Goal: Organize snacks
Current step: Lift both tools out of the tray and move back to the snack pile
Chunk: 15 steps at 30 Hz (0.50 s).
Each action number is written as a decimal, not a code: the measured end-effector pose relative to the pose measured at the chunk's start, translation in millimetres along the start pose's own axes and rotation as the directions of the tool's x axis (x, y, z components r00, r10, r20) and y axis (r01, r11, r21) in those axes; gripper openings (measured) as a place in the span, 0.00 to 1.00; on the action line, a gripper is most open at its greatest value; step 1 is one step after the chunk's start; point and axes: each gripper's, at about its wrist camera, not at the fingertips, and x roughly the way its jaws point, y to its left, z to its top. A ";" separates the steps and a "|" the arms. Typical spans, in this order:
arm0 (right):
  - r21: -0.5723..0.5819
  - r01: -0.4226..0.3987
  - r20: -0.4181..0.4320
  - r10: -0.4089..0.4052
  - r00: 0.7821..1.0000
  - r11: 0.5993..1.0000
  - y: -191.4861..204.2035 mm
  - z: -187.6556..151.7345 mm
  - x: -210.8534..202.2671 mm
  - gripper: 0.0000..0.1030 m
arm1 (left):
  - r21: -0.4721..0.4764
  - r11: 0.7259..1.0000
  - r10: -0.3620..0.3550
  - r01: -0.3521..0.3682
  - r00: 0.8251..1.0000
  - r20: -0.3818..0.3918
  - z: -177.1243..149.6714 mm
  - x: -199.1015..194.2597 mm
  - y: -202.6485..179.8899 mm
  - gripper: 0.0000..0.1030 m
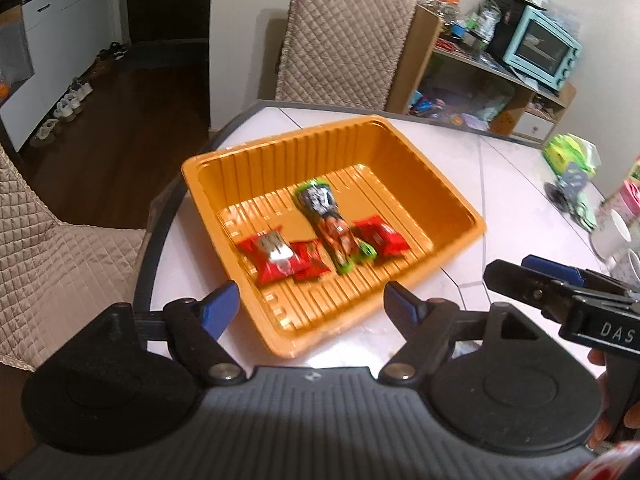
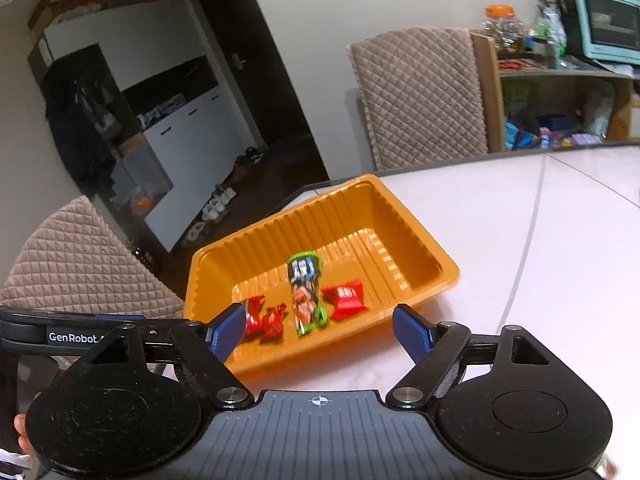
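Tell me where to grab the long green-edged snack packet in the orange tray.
Probably across the narrow middle of the long green-edged packet, coming from above. It lies flat on the orange tray floor, with red packets close on both sides, so jaws should straddle its width.

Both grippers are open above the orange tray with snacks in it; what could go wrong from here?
1. The orange tray sits near the table's curved edge; a nudge may push it off.
2. The left gripper and right gripper are close together and may collide.
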 end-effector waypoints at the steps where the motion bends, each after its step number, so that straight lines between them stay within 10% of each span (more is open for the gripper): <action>1: 0.007 0.006 0.001 -0.006 1.000 1.000 -1.3 -3.0 -6.3 0.78 | 0.005 1.000 -0.006 0.006 1.000 0.001 -3.0 -3.9 -2.2 0.75; 15: 0.103 0.115 -0.023 -0.113 0.993 0.988 -17.8 -63.0 -94.1 0.79 | 0.113 0.988 -0.104 0.107 0.994 -0.028 -47.4 -32.2 -38.3 0.76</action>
